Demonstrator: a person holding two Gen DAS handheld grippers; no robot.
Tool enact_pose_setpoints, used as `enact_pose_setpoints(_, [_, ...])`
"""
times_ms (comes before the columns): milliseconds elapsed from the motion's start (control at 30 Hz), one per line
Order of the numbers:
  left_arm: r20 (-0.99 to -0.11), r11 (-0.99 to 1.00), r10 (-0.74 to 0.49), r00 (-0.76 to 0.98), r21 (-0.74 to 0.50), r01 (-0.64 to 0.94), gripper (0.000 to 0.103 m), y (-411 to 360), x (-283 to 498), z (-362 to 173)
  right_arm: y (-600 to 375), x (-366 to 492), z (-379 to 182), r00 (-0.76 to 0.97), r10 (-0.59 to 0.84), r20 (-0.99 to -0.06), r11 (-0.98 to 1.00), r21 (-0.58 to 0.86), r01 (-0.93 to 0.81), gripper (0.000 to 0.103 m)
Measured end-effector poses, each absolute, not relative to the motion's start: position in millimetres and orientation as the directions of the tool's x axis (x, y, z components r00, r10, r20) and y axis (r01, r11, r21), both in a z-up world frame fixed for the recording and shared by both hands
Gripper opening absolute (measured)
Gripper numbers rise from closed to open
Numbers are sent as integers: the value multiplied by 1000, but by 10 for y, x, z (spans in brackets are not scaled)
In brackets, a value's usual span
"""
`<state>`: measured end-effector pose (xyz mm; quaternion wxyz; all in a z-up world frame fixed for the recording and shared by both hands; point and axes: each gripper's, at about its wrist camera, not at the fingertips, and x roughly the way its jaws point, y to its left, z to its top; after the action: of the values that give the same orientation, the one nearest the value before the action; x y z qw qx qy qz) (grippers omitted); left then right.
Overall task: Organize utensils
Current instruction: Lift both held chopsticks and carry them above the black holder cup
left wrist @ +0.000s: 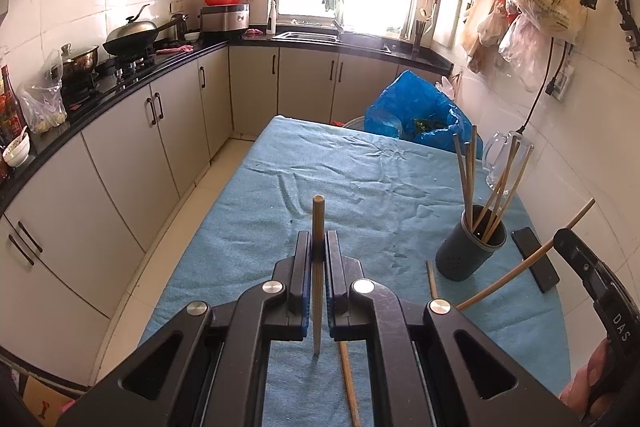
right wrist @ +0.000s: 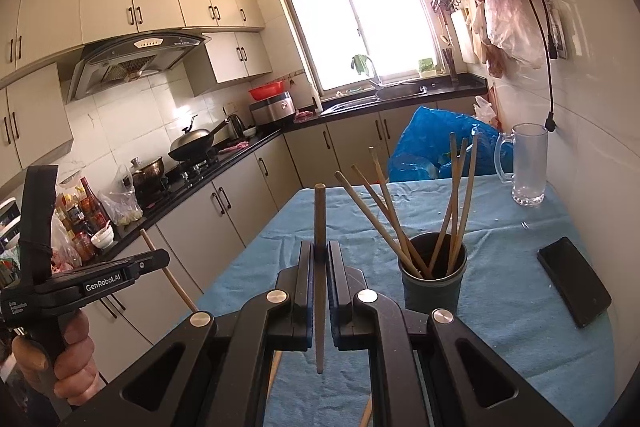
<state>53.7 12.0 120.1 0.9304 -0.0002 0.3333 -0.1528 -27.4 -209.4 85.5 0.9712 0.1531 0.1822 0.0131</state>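
My left gripper (left wrist: pixel 318 241) is shut on a wooden chopstick (left wrist: pixel 318 211) that stands upright between its pads above the blue tablecloth (left wrist: pixel 360 179). My right gripper (right wrist: pixel 319 253) is shut on another upright chopstick (right wrist: pixel 319 211). A dark round holder (left wrist: pixel 468 251) with several chopsticks leaning in it stands to the right of the left gripper, and the holder (right wrist: pixel 434 279) is just right of the right gripper's fingers. Each gripper shows in the other's view: the right gripper (left wrist: pixel 560 241) at the right edge and the left gripper (right wrist: pixel 162 257) at the left. Two loose chopsticks (left wrist: pixel 350 383) (left wrist: pixel 431 279) lie on the cloth.
A black phone (right wrist: pixel 574 281) lies right of the holder. A glass mug (right wrist: pixel 528 167) stands by the wall at the table's far right. A blue plastic bag (right wrist: pixel 432 143) sits beyond the table's far edge. Kitchen cabinets (left wrist: pixel 132 163) run along the left, with a narrow floor strip between.
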Motion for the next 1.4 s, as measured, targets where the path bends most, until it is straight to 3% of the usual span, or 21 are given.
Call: enact_pose_setpoints(1400, [-572, 890, -352, 741, 41, 454, 6, -907, -35, 1593, -2877, -1160, 1018, 976, -19, -215, 911, 398, 106, 7])
